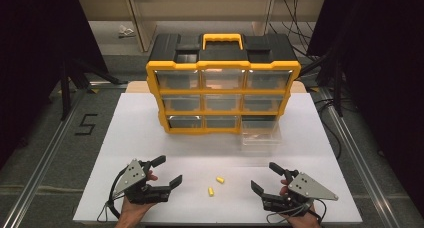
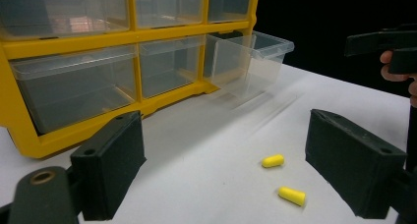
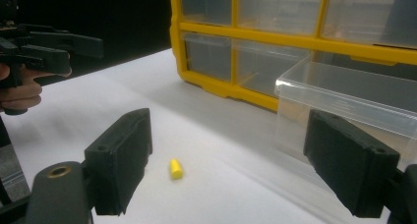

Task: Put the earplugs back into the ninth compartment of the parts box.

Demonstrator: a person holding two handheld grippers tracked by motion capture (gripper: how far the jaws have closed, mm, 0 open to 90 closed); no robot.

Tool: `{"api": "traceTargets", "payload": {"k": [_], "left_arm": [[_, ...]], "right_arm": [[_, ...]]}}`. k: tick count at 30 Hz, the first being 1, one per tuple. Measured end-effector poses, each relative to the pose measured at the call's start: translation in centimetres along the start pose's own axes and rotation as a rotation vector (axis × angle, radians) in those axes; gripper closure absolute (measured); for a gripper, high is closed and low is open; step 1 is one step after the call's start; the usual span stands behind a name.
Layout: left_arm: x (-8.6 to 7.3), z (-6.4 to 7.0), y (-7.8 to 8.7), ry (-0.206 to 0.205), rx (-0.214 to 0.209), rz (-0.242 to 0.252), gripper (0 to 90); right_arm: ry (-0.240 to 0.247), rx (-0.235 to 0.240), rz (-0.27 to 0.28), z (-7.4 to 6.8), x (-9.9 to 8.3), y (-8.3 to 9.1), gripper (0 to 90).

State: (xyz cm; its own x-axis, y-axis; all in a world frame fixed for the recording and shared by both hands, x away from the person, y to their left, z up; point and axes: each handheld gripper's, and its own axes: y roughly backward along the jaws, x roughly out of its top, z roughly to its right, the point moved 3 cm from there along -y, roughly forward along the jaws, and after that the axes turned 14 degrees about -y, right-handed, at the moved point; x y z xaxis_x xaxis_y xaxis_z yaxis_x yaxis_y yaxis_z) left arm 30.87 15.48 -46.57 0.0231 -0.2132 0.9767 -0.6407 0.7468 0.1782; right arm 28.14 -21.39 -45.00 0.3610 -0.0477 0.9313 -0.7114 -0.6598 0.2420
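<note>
- I see my left gripper (image 1: 167, 170) low at the left of the table (image 1: 150, 133), jaws spread wide with nothing between them.
- My right gripper (image 1: 265, 175) sits low at the right, mirrored, jaws likewise released and empty.
- Two yellow earplugs lie on the bare white surface between the grippers: one earplug (image 1: 220, 179) farther from me, the other plug (image 1: 211, 191) nearer, just beside it and a little to the left. Neither is touched by a jaw.
- In the left gripper view both plugs lie ahead between the jaws, toward the right one; the right gripper view shows one of them close to its left jaw, though I can't tell which.
- The organizer (image 1: 222, 95), yellow frame with clear drawers in three rows of three and a black top with a yellow handle, stands upright at the middle of the table, well apart from the plugs.
- Its bottom-right drawer (image 1: 260, 138) is pulled out toward me; it looks empty, though the clear plastic makes that hard to judge.
- The other drawers sit flush in the frame.
</note>
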Motion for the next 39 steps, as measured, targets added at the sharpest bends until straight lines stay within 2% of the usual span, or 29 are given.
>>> {"api": "traceTargets", "payload": {"k": [19, 23, 26, 31, 35, 36, 39], "left_arm": [[0.0, 0.1, 0.0, -0.014, 0.001, 0.0, 14.8], [0.0, 0.1, 0.0, -0.014, 0.003, 0.004, 14.8], [0.0, 0.1, 0.0, -0.015, 0.003, 0.004, 14.8], [0.0, 0.1, 0.0, -0.017, 0.002, 0.008, 15.0], [0.0, 0.1, 0.0, -0.019, 0.001, 0.006, 15.0], [0.0, 0.1, 0.0, -0.02, 0.001, 0.007, 15.0], [0.0, 0.1, 0.0, -0.02, 0.001, 0.008, 15.0]], "right_arm": [[-0.001, 0.013, -0.004, -0.1, 0.2, -0.2, 21.7], [0.01, 0.032, -0.031, -0.3, 0.3, -0.6, 22.5], [0.026, 0.027, -0.052, -0.4, 0.3, -0.9, 22.4], [0.038, 0.025, -0.119, -0.5, 0.4, -1.8, 22.3], [0.044, 0.044, -0.158, -0.7, 0.5, -2.3, 22.3], [0.061, 0.045, -0.181, -0.9, 0.6, -2.6, 22.4], [0.068, 0.045, -0.195, -1.0, 0.8, -2.9, 22.9]]}}
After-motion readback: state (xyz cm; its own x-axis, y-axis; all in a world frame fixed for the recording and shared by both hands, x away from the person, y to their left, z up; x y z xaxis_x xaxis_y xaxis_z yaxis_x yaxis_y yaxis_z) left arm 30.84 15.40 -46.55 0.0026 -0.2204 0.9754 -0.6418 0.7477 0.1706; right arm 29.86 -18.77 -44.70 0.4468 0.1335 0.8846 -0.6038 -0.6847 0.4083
